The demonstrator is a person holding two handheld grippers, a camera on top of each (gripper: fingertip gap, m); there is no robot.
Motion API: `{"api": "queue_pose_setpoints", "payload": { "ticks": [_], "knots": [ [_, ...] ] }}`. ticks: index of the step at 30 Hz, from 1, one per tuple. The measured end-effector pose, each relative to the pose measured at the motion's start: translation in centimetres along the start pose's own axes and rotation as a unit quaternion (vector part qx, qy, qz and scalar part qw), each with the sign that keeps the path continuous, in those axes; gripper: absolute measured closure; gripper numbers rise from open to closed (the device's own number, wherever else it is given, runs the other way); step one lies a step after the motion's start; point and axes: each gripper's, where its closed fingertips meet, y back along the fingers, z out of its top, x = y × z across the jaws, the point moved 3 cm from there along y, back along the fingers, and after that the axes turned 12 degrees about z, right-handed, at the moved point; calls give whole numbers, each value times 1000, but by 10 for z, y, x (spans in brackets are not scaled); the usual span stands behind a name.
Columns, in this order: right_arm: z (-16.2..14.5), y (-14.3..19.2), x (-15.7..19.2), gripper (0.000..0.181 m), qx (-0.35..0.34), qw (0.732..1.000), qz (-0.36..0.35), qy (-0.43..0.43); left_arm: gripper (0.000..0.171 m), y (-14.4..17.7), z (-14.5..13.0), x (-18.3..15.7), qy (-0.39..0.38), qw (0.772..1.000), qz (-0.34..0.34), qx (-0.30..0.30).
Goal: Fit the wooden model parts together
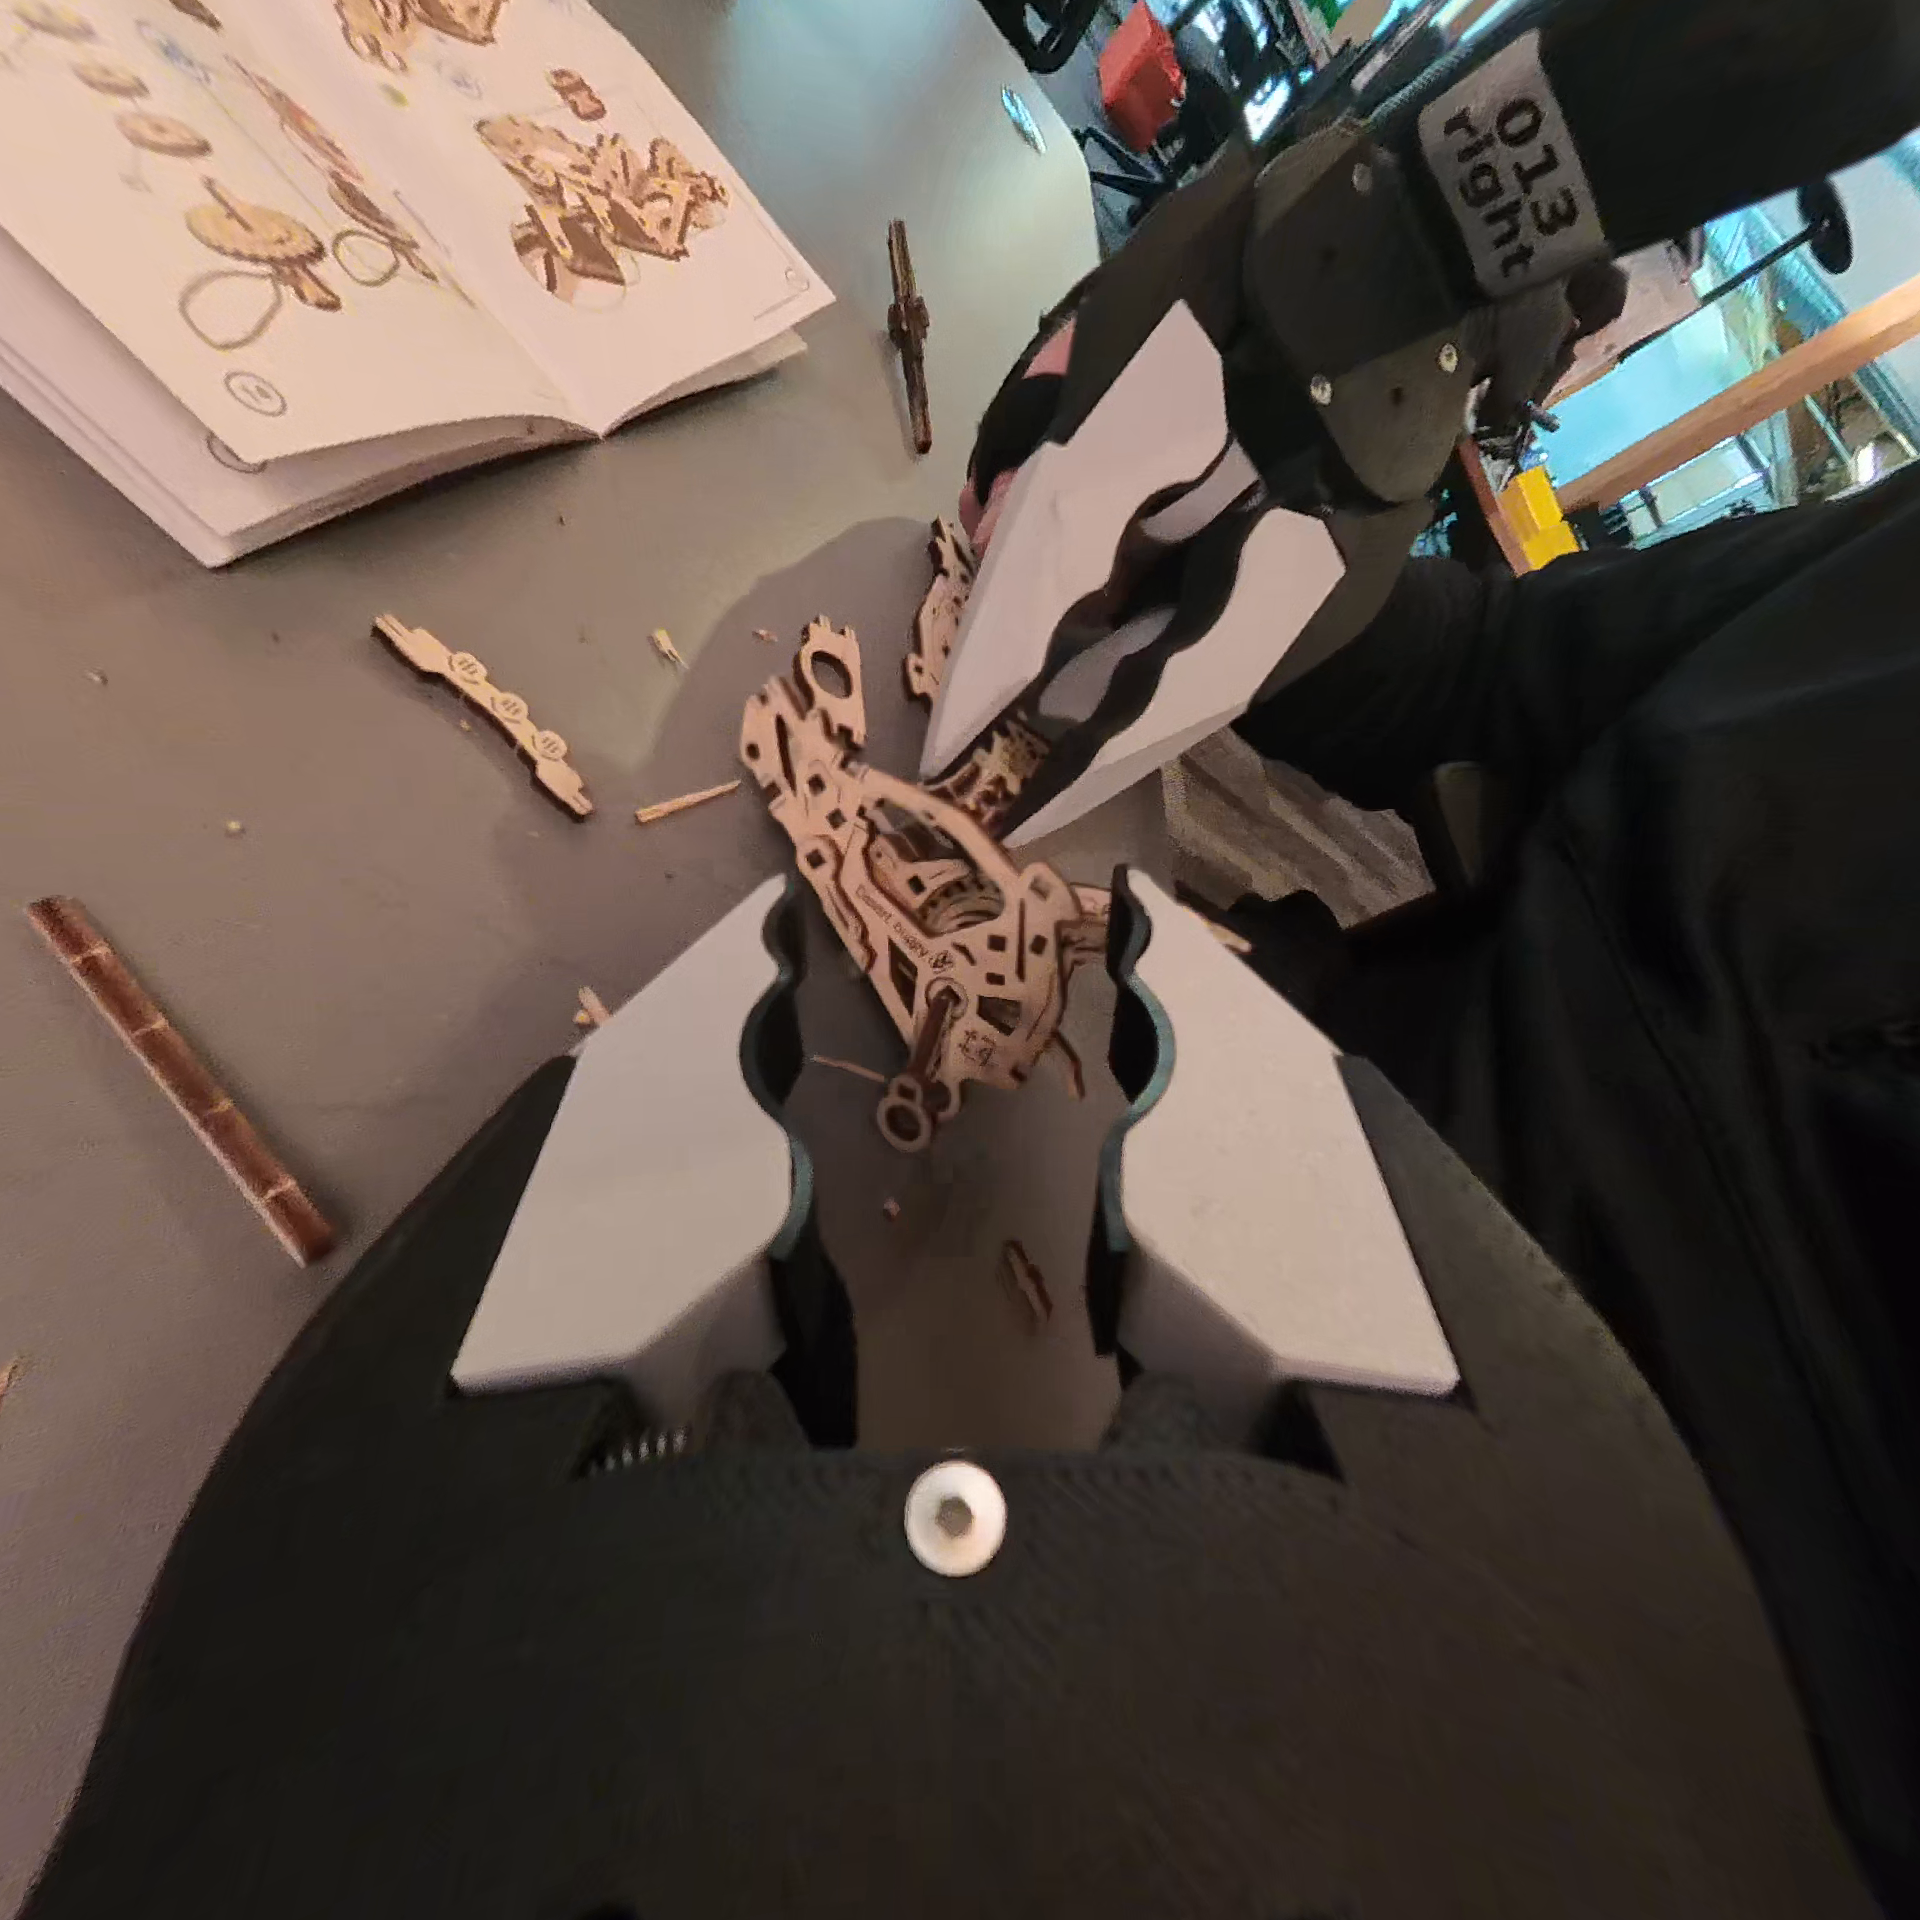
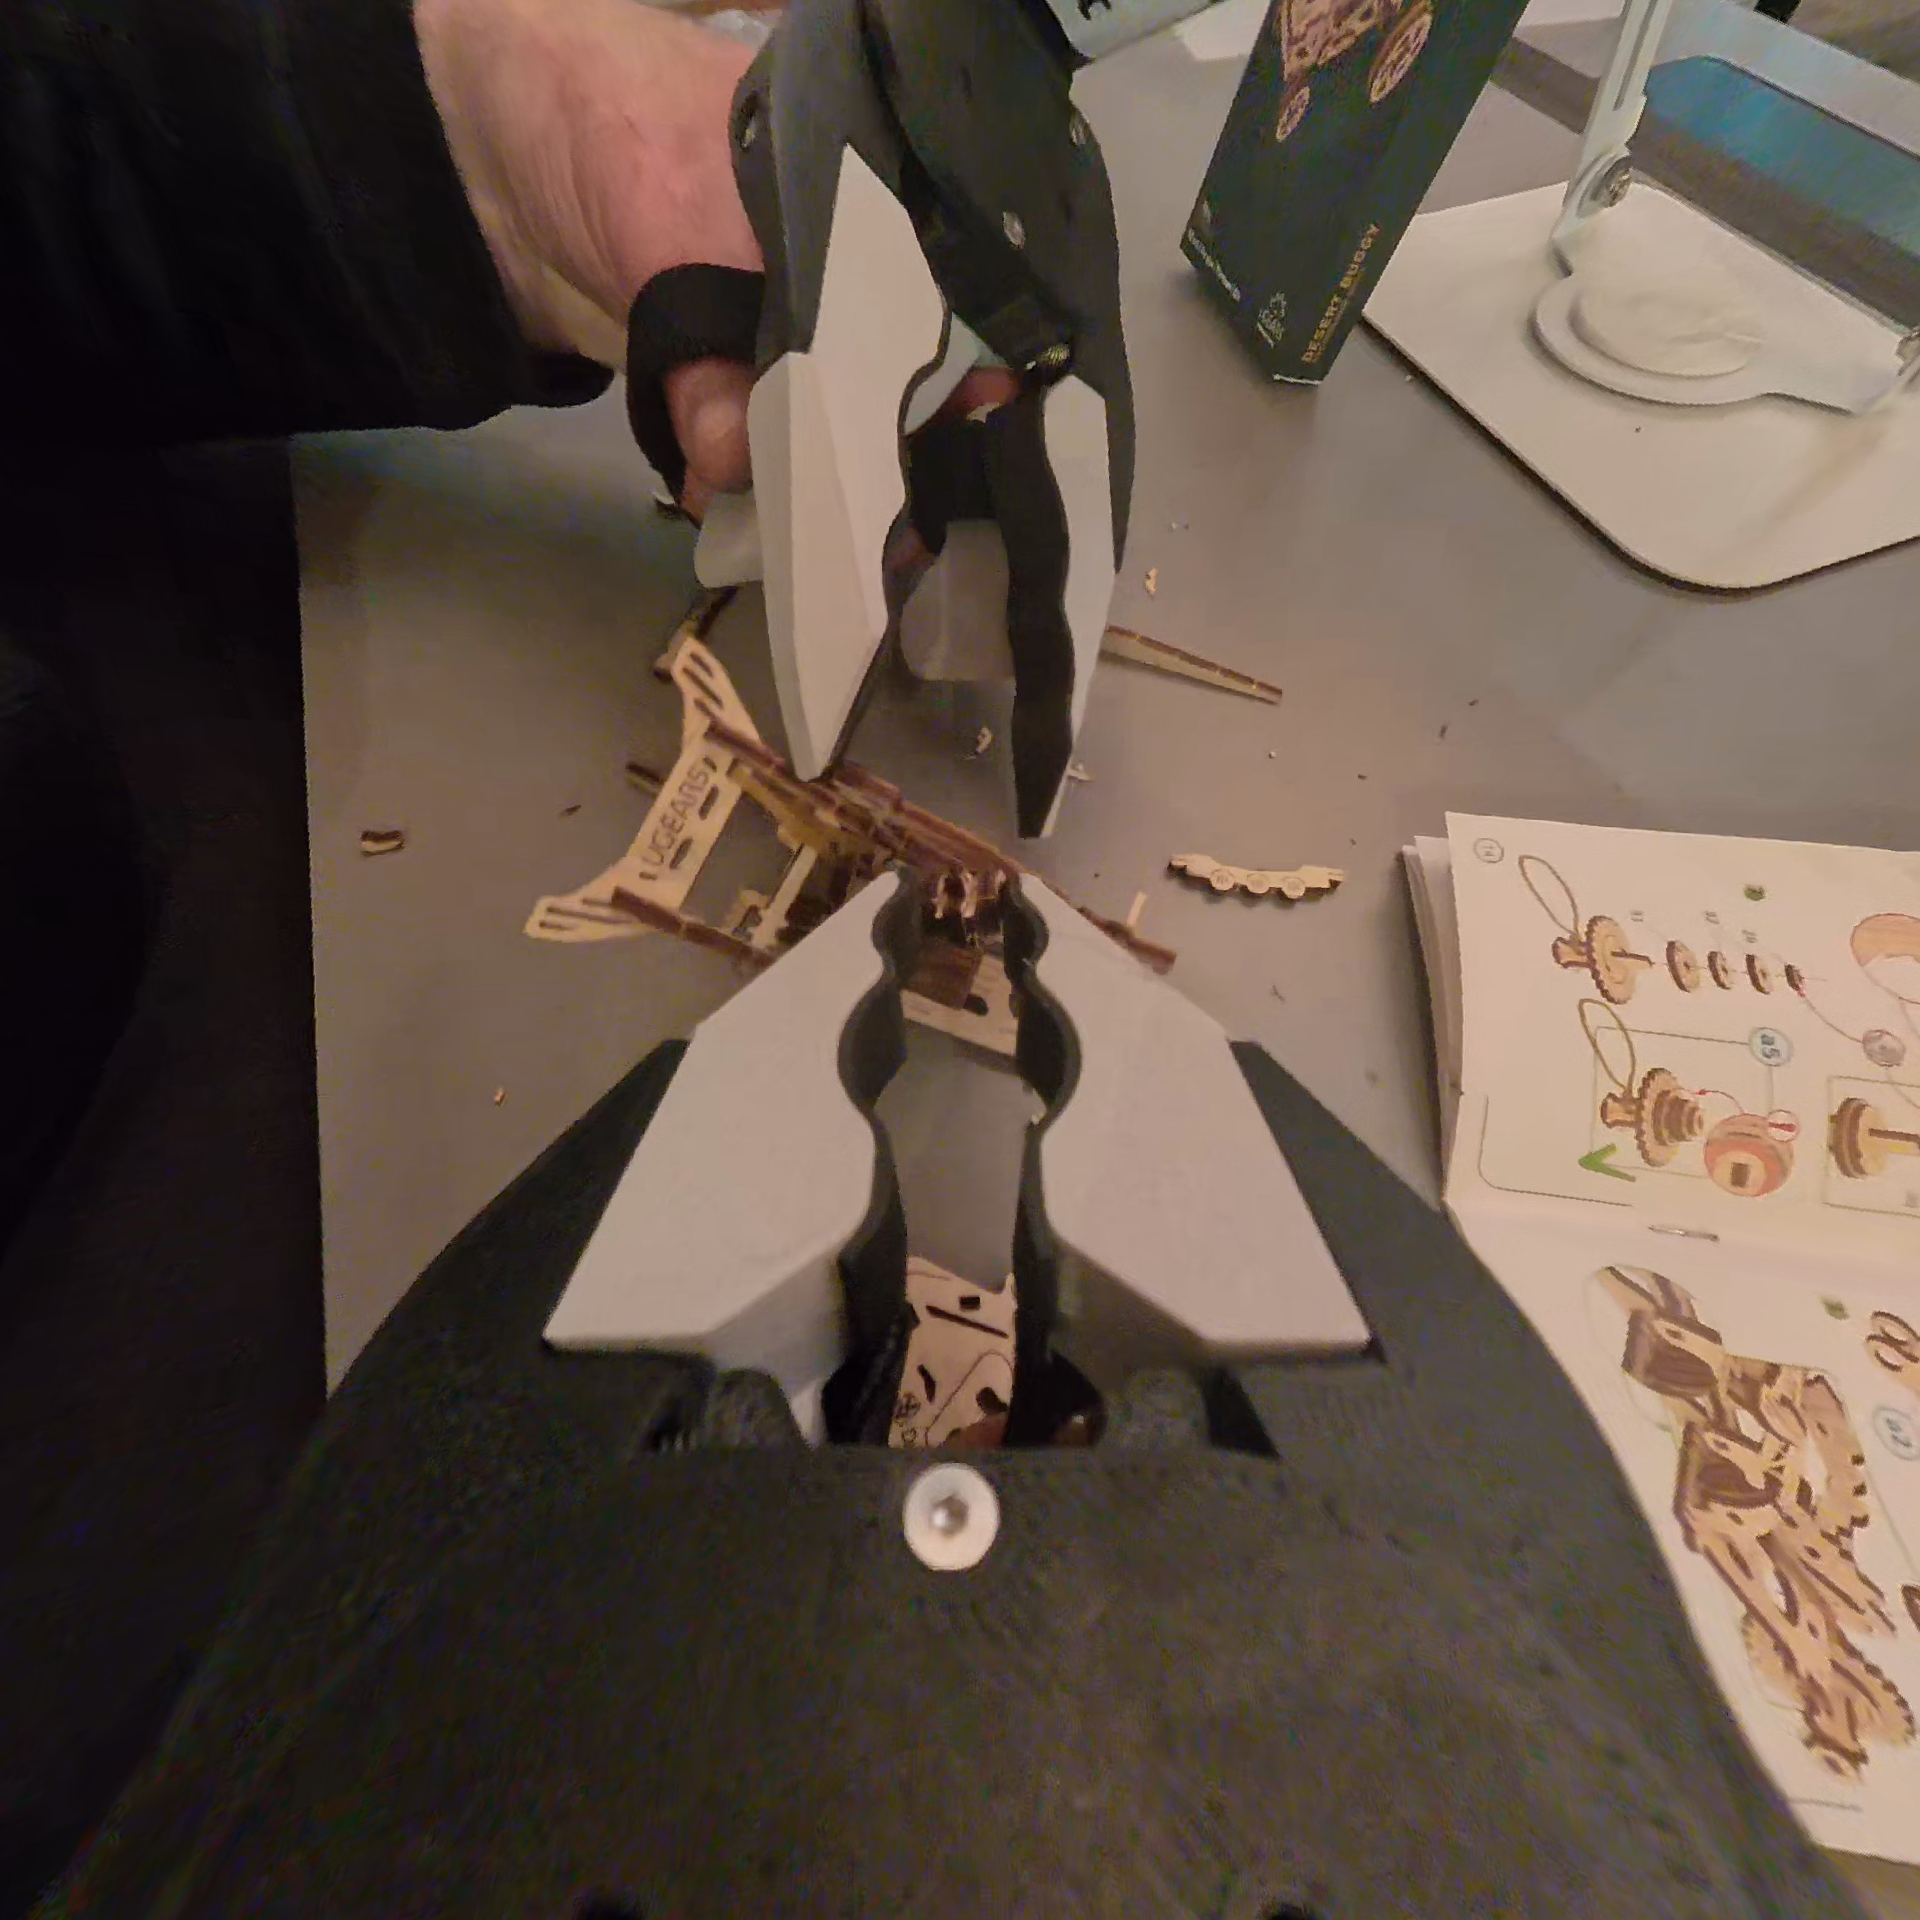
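A pale laser-cut wooden model [image 1: 914,935] lies tilted on the grey table [image 1: 312,831], with a small key-like pin [image 1: 912,1110] sticking out of its side. My left gripper [image 1: 956,888] is open, and its fingertips stand on either side of the model. My right gripper [image 1: 971,805] comes in from the upper right and is shut on the model's far end. In the right wrist view my right gripper [image 2: 958,883] pinches the model [image 2: 686,831] at its middle. My left gripper [image 2: 925,805] hangs above it with its jaws apart, one tip touching the model's top beam.
An open instruction booklet [image 1: 416,260] [image 2: 1662,1039] lies on the table. Loose parts lie around: a curved strip with three holes [image 1: 488,712] [image 2: 1257,878], a dark stick [image 1: 177,1075], a dark cross-shaped piece [image 1: 907,322]. A dark box [image 2: 1340,187] and a white stand [image 2: 1714,416] stand behind. The tips of both grippers are at nearly the same place.
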Motion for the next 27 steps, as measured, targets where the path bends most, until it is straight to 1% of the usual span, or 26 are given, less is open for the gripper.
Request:
{"api": "queue_pose_setpoints", "payload": {
  "ticks": [3, 4, 6, 9, 13, 15, 18, 20, 21, 23, 24, 25, 26, 27],
  "knots": [
    [0, -2, -2, 169, 7, 1000, -7, -2, 114, 2, 0, 2, 2, 1000, -5, 0],
    [0, -2, -3, 169, 6, 1000, -9, -4, 115, 4, 2, 3, 3, 1000, -3, -8],
    [-1, 0, -6, 169, 1, 1000, -11, -17, 116, 8, 5, 1, 0, 1000, -14, -14],
    [-1, 6, -8, 169, -12, 999, -5, -32, 114, 12, 7, -3, -10, 1000, -13, -14],
    [-5, 17, -10, 169, -3, 999, -20, -29, 102, 22, 5, -17, -35, 999, -10, -21],
    [-7, 22, -10, 169, 2, 999, -28, -24, 93, 30, 1, -24, -56, 998, 13, -34],
    [-10, 30, -10, 169, -1, 999, -36, -31, 83, 37, -5, -33, -91, 990, 81, -76],
    [-13, 32, -9, 169, 6, 998, -50, -22, 72, 33, -13, -37, -104, 982, 131, -86],
    [-15, 33, -8, 169, 11, 998, -55, -15, 66, 28, -20, -38, -111, 978, 155, -82],
    [-15, 33, -3, 168, 17, 998, -62, 1, 63, 24, -26, -42, -126, 967, 199, -94],
    [-13, 34, 0, 168, 16, 998, -66, 9, 68, 24, -26, -48, -136, 962, 209, -112],
    [-10, 36, 3, 168, 9, 998, -68, 15, 84, 26, -23, -60, -151, 955, 213, -143],
    [-5, 39, 7, 168, -4, 998, -66, 17, 92, 28, -19, -75, -174, 945, 213, -175],
    [1, 43, 13, 168, -26, 998, -59, 14, 95, 27, -18, -85, -203, 935, 230, -178]
  ]
}}
